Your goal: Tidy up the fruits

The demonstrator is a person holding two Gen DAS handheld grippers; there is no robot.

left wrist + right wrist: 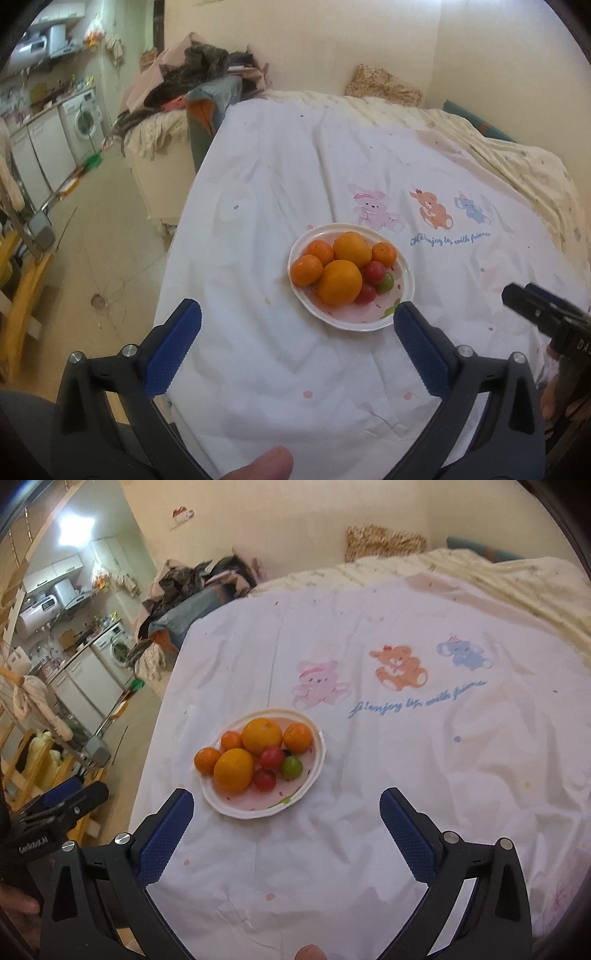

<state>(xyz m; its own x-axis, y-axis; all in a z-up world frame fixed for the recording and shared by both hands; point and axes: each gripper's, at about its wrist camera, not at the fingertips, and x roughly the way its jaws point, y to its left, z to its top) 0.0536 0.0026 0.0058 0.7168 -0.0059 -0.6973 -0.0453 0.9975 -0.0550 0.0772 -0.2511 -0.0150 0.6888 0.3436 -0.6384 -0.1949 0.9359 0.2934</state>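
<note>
- A thumb tip [258,465] is poking in at the bottom edge, cut off, right under the left gripper [297,317], whose blue pads are standing wide apart and grasping nothing.
- The right gripper [286,805] is likewise spread wide and empty.
- The plate [404,280] is sitting on the white sheet [295,177], just ahead of both grippers.
- It is holding two oranges [340,282], three tangerines [306,270], two red tomatoes [373,272] and a green one [385,283], partly overlapping.
- The sheet's print [417,701] is reading blurred.
- A clothes heap [192,74] is lying beyond, hard to make out.
</note>
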